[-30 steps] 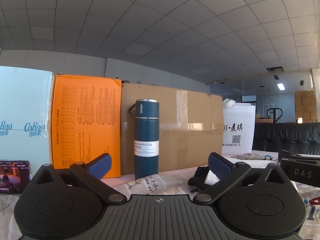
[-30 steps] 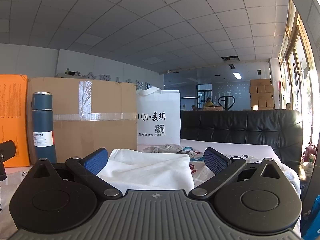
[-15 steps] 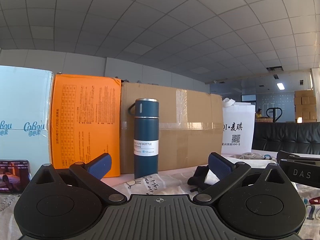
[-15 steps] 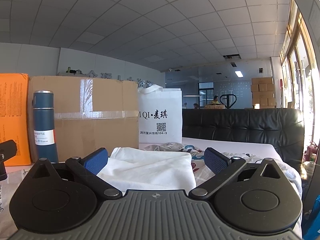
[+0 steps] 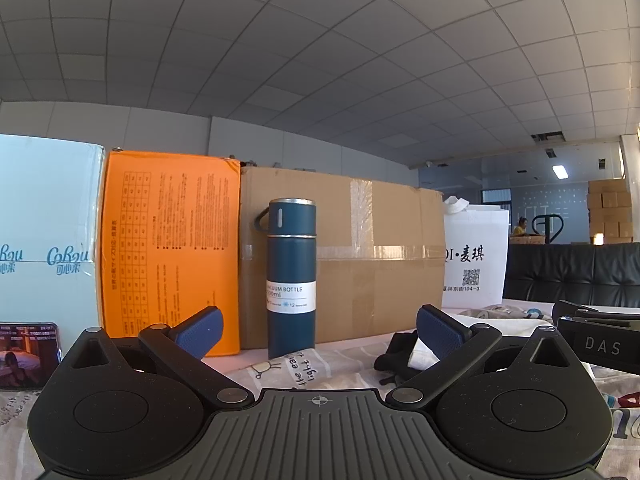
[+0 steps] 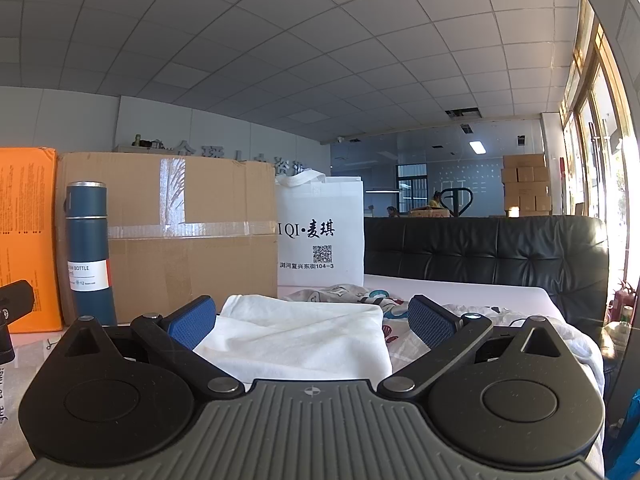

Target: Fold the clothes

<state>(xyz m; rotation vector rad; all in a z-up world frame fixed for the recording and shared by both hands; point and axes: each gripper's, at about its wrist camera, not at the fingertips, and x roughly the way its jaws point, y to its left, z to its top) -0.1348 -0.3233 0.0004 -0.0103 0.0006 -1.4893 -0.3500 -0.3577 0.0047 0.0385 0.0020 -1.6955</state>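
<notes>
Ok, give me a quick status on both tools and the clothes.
Left tool open, empty. Right tool open, empty, white garment lying ahead between its fingers. Blue vacuum bottle upright ahead of left tool, against the cardboard box.

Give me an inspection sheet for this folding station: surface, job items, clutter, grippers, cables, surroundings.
Surface: table under a printed cloth, cartoon drawings and writing on it.
Job's things: white garment, lying folded ahead of the right gripper; a patterned garment bunched behind it.
Clutter: blue vacuum bottle standing upright; phone with its screen lit; a dark item, too unclear to name.
Grippers: left gripper open, nothing between its fingers; right gripper open, level with the white garment.
Cables: a thin dark one at the table's far edge.
Surroundings: cardboard box, orange box, pale blue pack, white bag, black sofa.
</notes>
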